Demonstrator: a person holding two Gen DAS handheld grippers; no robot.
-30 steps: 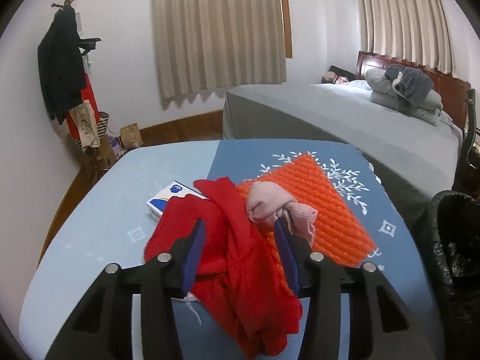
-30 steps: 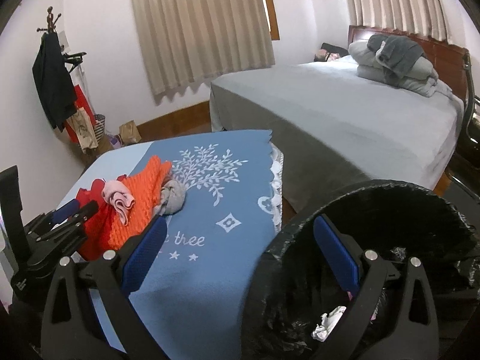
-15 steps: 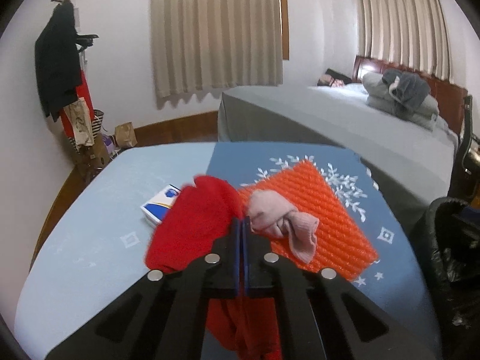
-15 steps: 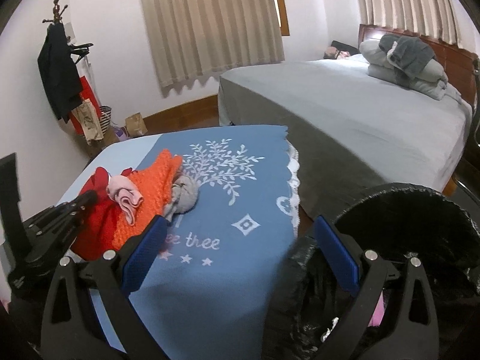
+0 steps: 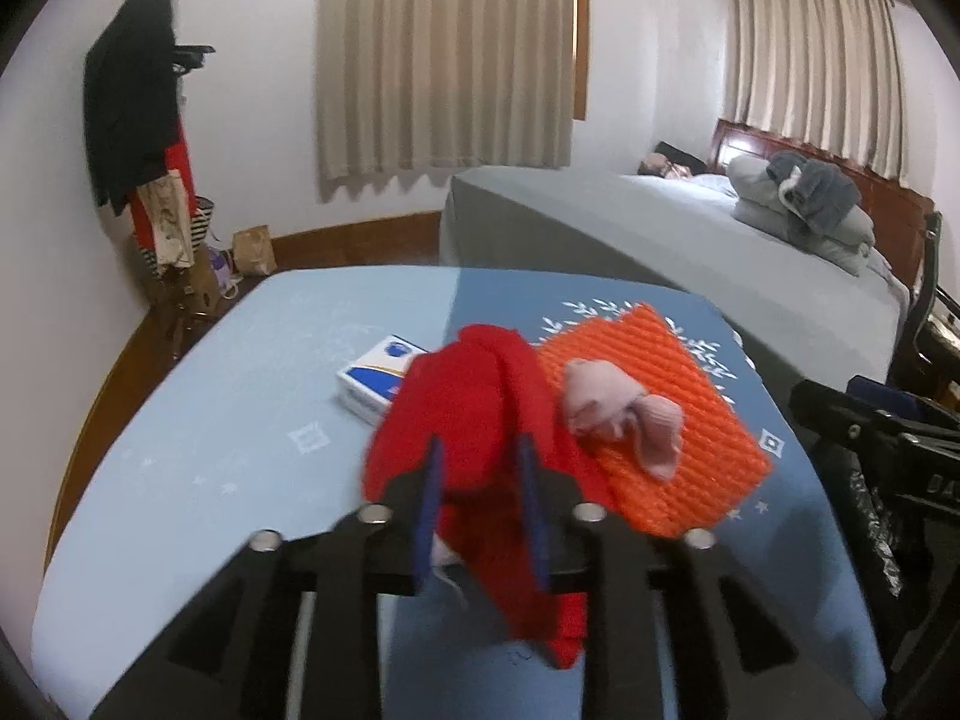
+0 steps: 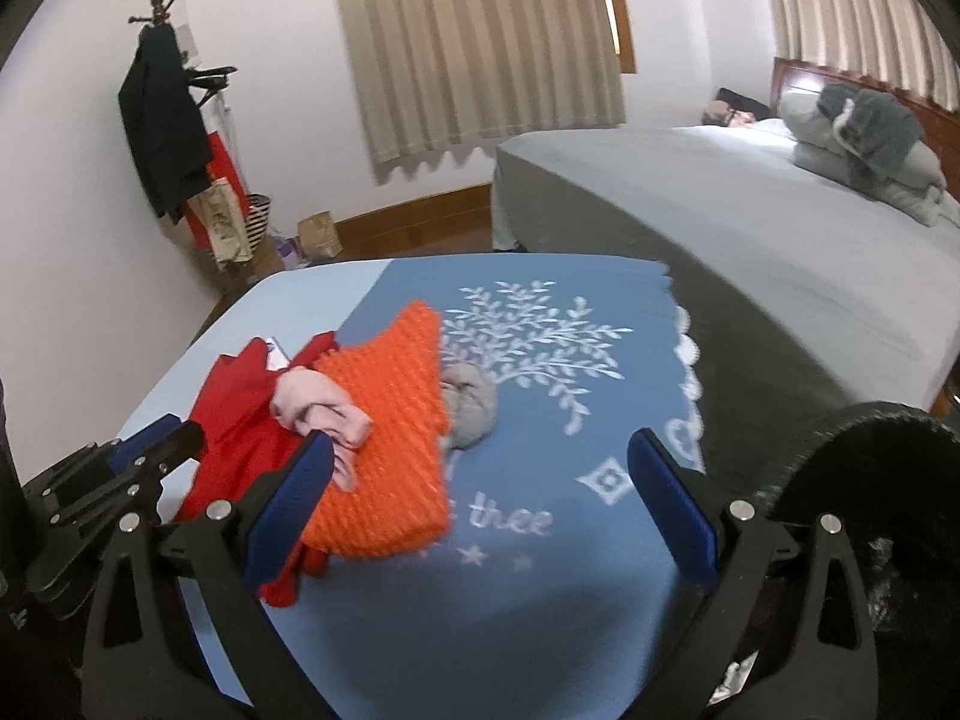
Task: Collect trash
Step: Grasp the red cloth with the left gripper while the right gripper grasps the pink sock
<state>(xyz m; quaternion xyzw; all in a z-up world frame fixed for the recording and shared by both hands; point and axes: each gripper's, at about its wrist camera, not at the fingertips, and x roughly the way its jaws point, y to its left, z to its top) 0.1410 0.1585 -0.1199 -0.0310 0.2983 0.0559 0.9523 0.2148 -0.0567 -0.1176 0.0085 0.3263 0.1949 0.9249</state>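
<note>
Where the trash lies: the red cloth (image 5: 474, 420) sits bunched on the table (image 5: 210, 420), at the near left of the pile, dead ahead at 12 o'clock of the left gripper (image 5: 480, 504).
Long axis: the cloth runs roughly from 11 to 5 o'clock in the left view. Its near end trails down past the fingers toward 6, so the fingers straddle it across its width.
Left fingers: they stand a narrow gap apart and red cloth fills that gap. Blur hides whether they bite on it or only bracket it, so I cannot tell.
Neighbours: a pink sock (image 5: 618, 414) lies at 1 o'clock, touching the cloth's right edge and resting on an orange mat (image 5: 690, 420) that spreads toward 2. A box (image 5: 375, 375) pokes out from under the cloth at 11. In the right view a grey rag (image 6: 471, 408) lies just beside the mat's far edge.
Right gripper (image 6: 480, 510): its fingers are spread wide with nothing between them. The pile lies at 10 o'clock from it, and the mat's near corner is close to its left finger.
Nearer hand: the left, by my reading. It is already on the cloth, while the right hangs over bare table.
Bin (image 6: 870, 468): black-lined, off the table's edge at 4 o'clock of the right gripper, which puts it around 3 o'clock of the left.
Coming move, as a guess: lift the cloth, then carry it rightward over the sock and mat. A loose fold could drag the sock along.
</note>
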